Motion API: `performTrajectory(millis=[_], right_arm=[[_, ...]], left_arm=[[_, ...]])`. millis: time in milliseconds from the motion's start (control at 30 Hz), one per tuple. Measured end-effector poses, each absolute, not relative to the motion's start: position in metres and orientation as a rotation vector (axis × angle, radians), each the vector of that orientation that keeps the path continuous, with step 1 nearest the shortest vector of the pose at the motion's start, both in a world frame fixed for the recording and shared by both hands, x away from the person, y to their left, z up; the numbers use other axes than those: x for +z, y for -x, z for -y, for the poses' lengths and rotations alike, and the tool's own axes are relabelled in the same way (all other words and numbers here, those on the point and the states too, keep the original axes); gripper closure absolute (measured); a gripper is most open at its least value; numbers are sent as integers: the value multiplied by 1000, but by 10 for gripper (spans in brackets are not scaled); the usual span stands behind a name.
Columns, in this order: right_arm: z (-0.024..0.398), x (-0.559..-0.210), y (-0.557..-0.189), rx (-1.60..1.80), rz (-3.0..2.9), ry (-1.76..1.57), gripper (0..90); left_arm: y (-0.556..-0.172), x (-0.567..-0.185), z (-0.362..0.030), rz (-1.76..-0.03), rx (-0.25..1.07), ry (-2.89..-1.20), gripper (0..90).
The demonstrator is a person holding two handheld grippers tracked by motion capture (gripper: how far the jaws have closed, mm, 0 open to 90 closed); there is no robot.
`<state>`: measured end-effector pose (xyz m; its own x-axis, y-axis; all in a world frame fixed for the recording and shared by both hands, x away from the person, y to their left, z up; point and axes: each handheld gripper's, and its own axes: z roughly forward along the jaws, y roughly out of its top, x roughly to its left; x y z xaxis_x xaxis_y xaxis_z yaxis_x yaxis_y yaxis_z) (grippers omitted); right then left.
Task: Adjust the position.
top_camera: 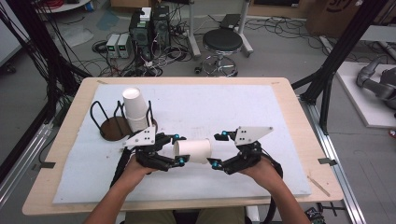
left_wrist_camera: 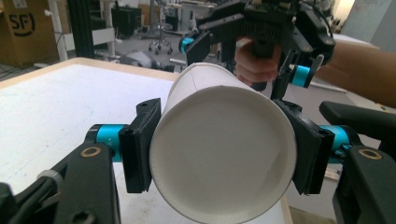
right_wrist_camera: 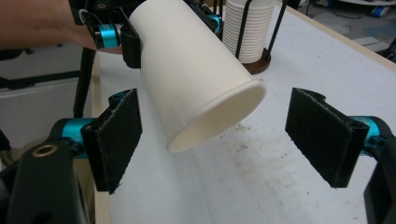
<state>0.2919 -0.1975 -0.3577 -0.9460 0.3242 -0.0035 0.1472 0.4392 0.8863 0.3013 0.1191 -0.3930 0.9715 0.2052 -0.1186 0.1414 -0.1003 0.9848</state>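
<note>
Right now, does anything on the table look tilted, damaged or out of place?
Nothing looks damaged or spilled. The left gripper holds one white paper cup on its side above the table. The cup stack in its wire holder leans slightly.

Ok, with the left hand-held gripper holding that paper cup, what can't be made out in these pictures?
- Paper cup, high view: the left hand-held gripper covers its base end.
- Cup's open mouth, left gripper view: the closed bottom faces the camera and hides it.
- Cup stack, right gripper view: top cut off by the frame edge, left side behind the held cup; no count possible.
- Holder base, high view: partly behind the stack.
</note>
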Motion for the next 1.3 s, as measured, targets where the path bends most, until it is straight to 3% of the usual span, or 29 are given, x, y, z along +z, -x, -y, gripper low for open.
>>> performTrajectory(millis=[1100, 1300], right_arm=[[191, -393, -294, 1762, -2574, -373, 181], [193, -392, -295, 1865, -2536, -342, 222]], left_arm=[[-295, -391, -109, -135, -12, -1630, 360], [-294, -392, -106, -118, -15, -1632, 359]])
